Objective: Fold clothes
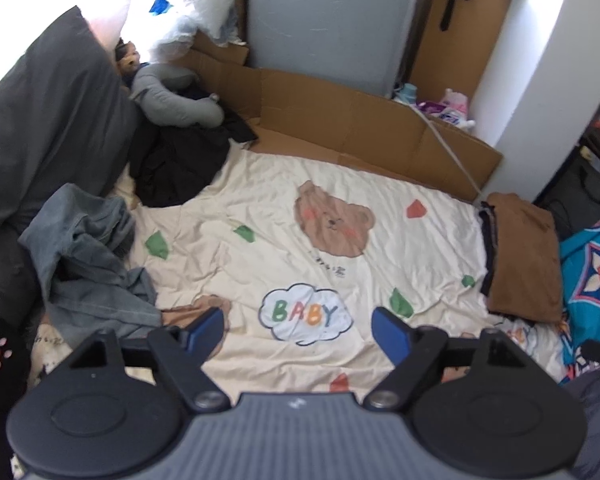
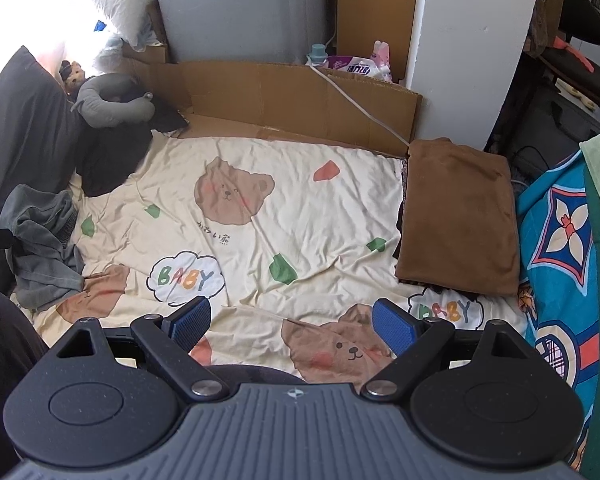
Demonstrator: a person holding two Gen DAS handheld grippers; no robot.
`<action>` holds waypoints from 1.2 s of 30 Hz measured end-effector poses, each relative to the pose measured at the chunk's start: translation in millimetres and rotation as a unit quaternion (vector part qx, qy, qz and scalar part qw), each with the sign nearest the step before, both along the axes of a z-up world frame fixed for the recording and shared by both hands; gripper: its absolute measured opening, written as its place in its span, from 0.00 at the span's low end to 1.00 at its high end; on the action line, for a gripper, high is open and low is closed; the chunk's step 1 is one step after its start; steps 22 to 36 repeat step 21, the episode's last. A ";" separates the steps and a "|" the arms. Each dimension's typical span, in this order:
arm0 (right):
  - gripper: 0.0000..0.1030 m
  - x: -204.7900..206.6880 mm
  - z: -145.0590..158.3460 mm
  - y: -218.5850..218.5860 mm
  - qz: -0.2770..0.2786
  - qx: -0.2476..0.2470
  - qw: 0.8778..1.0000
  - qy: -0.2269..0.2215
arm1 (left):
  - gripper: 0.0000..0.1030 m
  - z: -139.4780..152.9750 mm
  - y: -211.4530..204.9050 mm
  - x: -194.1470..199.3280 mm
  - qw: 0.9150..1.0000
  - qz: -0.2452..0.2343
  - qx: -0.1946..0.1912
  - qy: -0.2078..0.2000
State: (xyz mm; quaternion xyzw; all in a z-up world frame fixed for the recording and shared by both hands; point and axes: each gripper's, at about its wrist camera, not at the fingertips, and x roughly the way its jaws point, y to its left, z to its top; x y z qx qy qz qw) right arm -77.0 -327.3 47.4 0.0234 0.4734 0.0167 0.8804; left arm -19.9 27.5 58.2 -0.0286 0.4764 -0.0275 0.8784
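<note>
- Cream bedsheet (image 1: 260,216) printed with bears and "BABY" clouds covers the bed, cardboard (image 1: 340,120) along its far edge.
- At the left, a crumpled grey-blue garment (image 1: 88,248) lies unfolded beside a dark pillow (image 1: 48,120).
- Left gripper (image 1: 298,330) and right gripper (image 2: 292,320) hover over the sheet, jaws spread, holding nothing.
- At the right edge sits a folded brown garment (image 2: 460,212) atop a stack.
</note>
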 end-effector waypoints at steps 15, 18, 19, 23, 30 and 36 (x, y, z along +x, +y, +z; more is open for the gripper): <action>0.88 0.9 0.8 -0.3 0.011 -0.004 1.000 0.005 | 0.81 0.5 3.4 0.8 1.000 0.005 0.015 0.019; 0.88 1.1 0.9 0.1 0.012 -0.005 1.000 0.005 | 0.81 1.4 0.3 -0.9 1.000 -0.002 0.025 0.016; 0.88 1.7 0.9 0.8 0.013 -0.005 1.000 0.005 | 0.81 1.5 0.0 -0.6 0.999 -0.002 0.029 0.015; 0.88 3.2 0.7 2.8 0.017 -0.009 1.000 0.006 | 0.82 1.8 0.3 -0.1 0.999 -0.004 0.039 0.013; 0.88 3.2 0.7 2.8 0.017 -0.009 1.000 0.006 | 0.82 1.8 0.3 -0.1 0.999 -0.004 0.039 0.013; 0.88 3.2 0.7 2.8 0.017 -0.009 1.000 0.006 | 0.82 1.8 0.3 -0.1 0.999 -0.004 0.039 0.013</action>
